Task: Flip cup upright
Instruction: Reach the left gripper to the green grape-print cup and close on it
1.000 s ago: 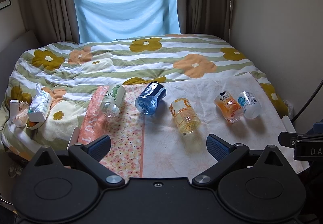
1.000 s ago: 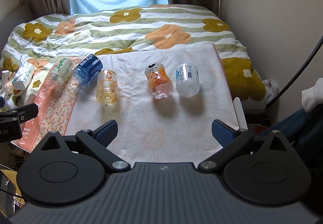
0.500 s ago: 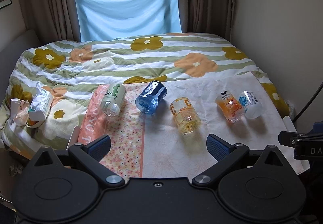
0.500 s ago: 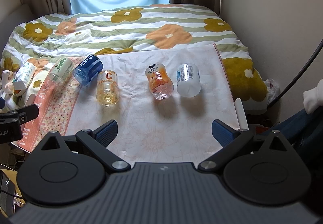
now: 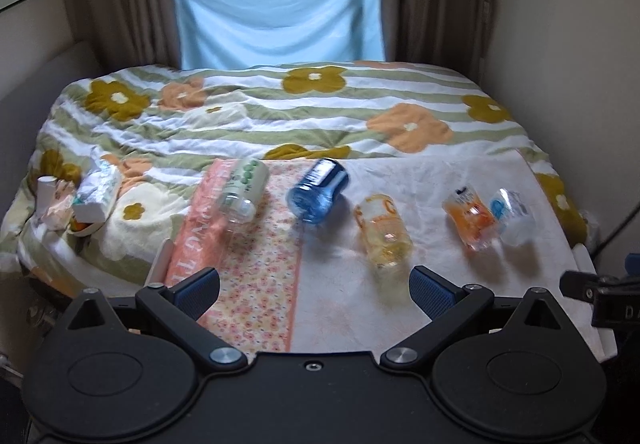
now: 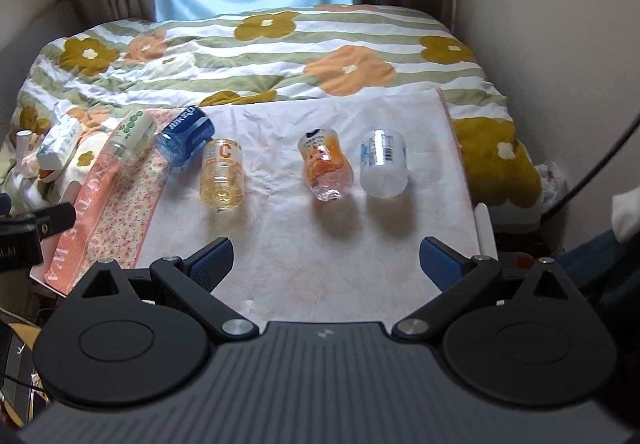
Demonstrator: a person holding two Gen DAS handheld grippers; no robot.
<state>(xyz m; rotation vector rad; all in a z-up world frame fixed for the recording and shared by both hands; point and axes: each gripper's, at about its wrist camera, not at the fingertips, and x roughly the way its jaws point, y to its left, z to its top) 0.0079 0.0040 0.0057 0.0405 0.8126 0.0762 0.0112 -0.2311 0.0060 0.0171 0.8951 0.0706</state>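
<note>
Several plastic cups lie on their sides in a row on a cloth-covered board: a green-dotted clear cup (image 5: 243, 187) (image 6: 132, 135), a blue cup (image 5: 318, 191) (image 6: 185, 136), a yellow cup with a "C" (image 5: 382, 230) (image 6: 222, 173), an orange cup (image 5: 472, 217) (image 6: 326, 163) and a white frosted cup (image 5: 514, 217) (image 6: 384, 163). My left gripper (image 5: 314, 288) is open and empty, near the board's front edge. My right gripper (image 6: 324, 258) is open and empty, short of the orange and white cups.
The board carries a white cloth (image 6: 320, 236) and a pink floral cloth (image 5: 256, 280), resting on a flowered bed quilt (image 5: 280, 111). A tissue pack and small items (image 5: 94, 191) lie at the left. A wall is close on the right. A cable (image 6: 600, 167) hangs at the right.
Both grippers have tilted up or drawn back slightly; the cups sit a little higher and farther in both views. Nothing was grasped and the cups have not moved.
</note>
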